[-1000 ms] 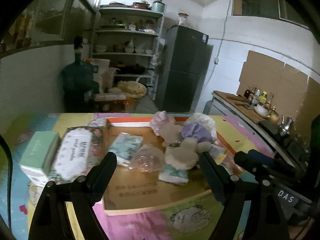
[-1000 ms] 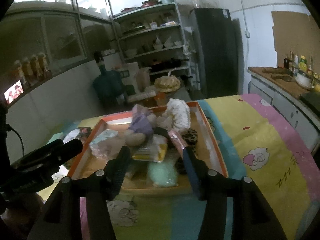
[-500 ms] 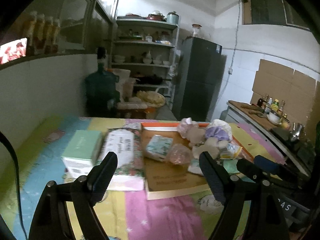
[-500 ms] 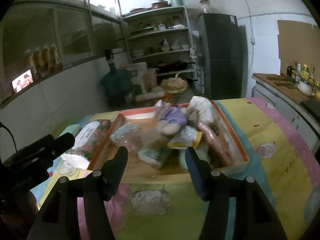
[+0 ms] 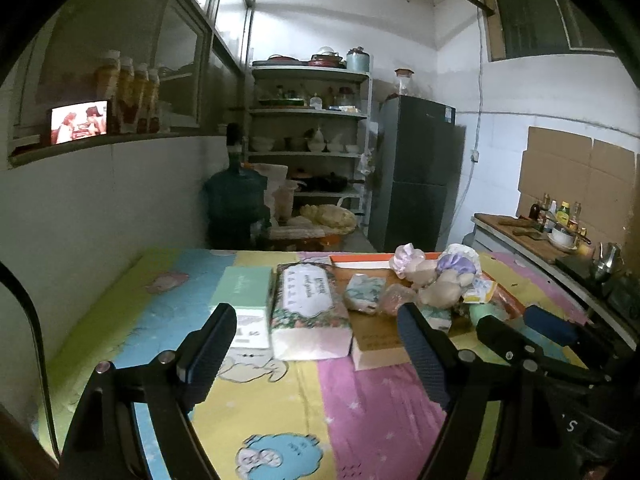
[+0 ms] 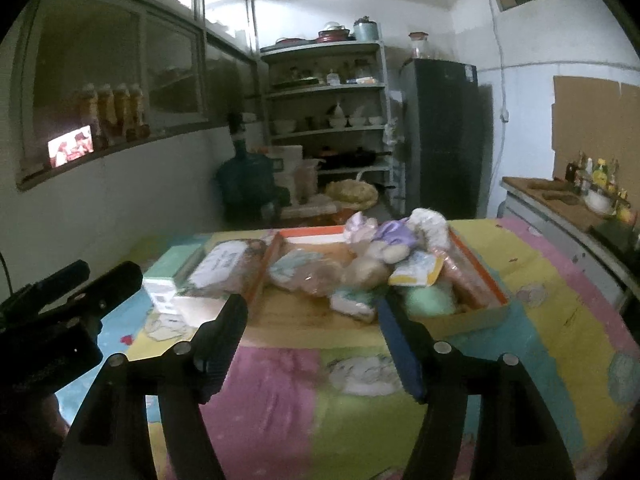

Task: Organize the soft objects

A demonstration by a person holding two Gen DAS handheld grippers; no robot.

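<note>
Dim kitchen. Open shelves (image 5: 308,112) at the back, crowded with pots and bowls; dark fridge (image 5: 416,176) just right of them, big green water jug (image 5: 236,204) on the floor to the left. Small lit screen (image 5: 79,121) on the ledge beside bottles (image 5: 128,96). Condiment bottles (image 5: 560,212) on the right-hand counter (image 5: 520,236).

A dim kitchen with white-painted walls (image 5: 420,12) opens up here. At the back stands a grey metal shelving rack (image 5: 310,120) crowded with pots and bowls, and right beside it a tall dark refrigerator (image 5: 416,176). A big teal water jug (image 5: 236,204) sits by the left wall. On the ledge a small lit screen (image 5: 79,122) glows beside orange-filled bottles (image 5: 128,96). Brown cardboard sheets (image 5: 576,172) cover the right wall above a wooden counter (image 5: 520,232).
</note>
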